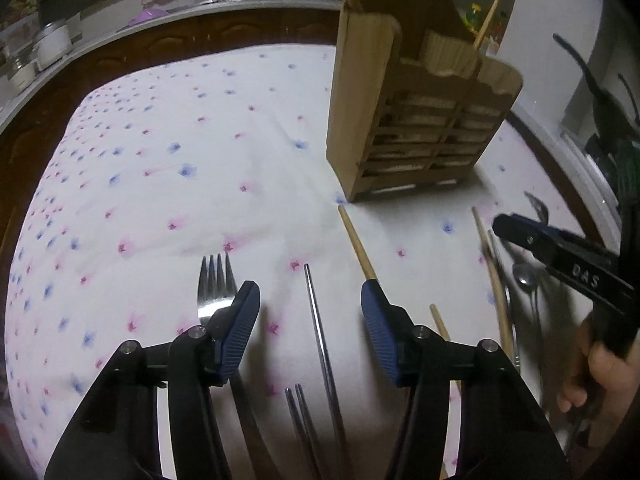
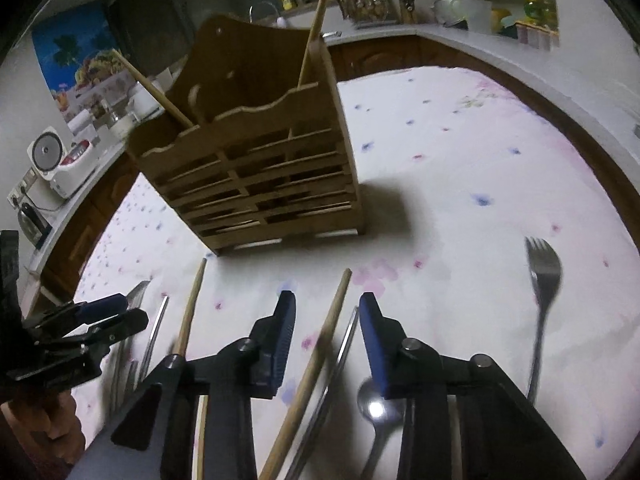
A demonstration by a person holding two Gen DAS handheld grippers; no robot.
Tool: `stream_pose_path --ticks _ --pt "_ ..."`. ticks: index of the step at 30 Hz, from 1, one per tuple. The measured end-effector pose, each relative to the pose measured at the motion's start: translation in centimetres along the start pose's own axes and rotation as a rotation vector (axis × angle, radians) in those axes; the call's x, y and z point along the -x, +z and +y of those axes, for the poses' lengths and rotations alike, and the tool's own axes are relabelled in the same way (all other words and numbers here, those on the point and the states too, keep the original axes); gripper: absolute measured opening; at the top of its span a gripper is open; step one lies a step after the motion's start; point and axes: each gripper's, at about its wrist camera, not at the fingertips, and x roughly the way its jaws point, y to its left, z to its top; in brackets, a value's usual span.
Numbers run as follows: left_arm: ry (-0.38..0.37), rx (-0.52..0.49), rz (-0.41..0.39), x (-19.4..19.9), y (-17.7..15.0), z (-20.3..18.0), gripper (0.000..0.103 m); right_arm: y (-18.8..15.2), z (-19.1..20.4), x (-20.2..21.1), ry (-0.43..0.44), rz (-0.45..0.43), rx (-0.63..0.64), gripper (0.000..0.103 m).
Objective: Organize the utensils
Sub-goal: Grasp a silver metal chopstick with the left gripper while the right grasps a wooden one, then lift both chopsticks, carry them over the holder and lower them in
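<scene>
Two chopsticks stand in the rack (image 2: 256,168) at twelve o'clock; forks, spoons and sticks still litter the tabletop (image 1: 160,184). Left tool (image 1: 310,332) part-open over a metal chopstick (image 1: 320,332), right tool (image 2: 326,340) part-open round a wooden one (image 2: 320,356); neither grips.

The right gripper (image 2: 327,304) points down at the table (image 2: 460,184), jaws apart with a wooden chopstick (image 2: 316,364) and a metal chopstick (image 2: 345,344) between them — neither pad visibly pressing. A spoon (image 2: 374,408) lies below the right pad, a fork (image 2: 542,280) far right. The wooden utensil holder (image 2: 256,160) stands ahead, holding two chopsticks. The left gripper (image 2: 120,312) enters at left.
</scene>
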Motion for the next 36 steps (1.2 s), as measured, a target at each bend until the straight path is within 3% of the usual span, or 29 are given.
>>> stream_pose_path --ticks 3,6,9,12,14,23,36 --pt "0.0 -0.008 0.036 -1.0 0.1 -0.1 0.052 0.5 0.1 -1.7 -0.018 0.039 0.013 0.033" --pt "0.006 -0.009 0.083 -2.3 0.1 -0.2 0.04 0.7 0.3 -3.2 -0.038 0.081 0.032 0.03" --pt "0.033 -0.038 0.069 -2.4 0.2 -0.7 0.037 0.8 0.7 -3.5 -0.062 0.076 0.061 0.029" --pt "0.051 -0.056 0.059 -2.5 0.4 -0.8 0.023 0.8 1.1 -3.8 -0.088 0.077 0.08 0.019" --pt "0.047 -0.055 0.057 -2.7 0.6 -0.6 0.007 0.8 1.1 -3.8 -0.101 0.075 0.082 0.01" --pt "0.007 0.0 0.03 -1.9 0.8 0.3 0.005 1.1 0.9 -2.3 -0.022 0.047 0.03 0.006" --pt "-0.151 0.078 -0.171 8.1 -0.1 0.8 0.003 1.9 1.6 6.9 0.123 -0.115 -0.012 0.005"
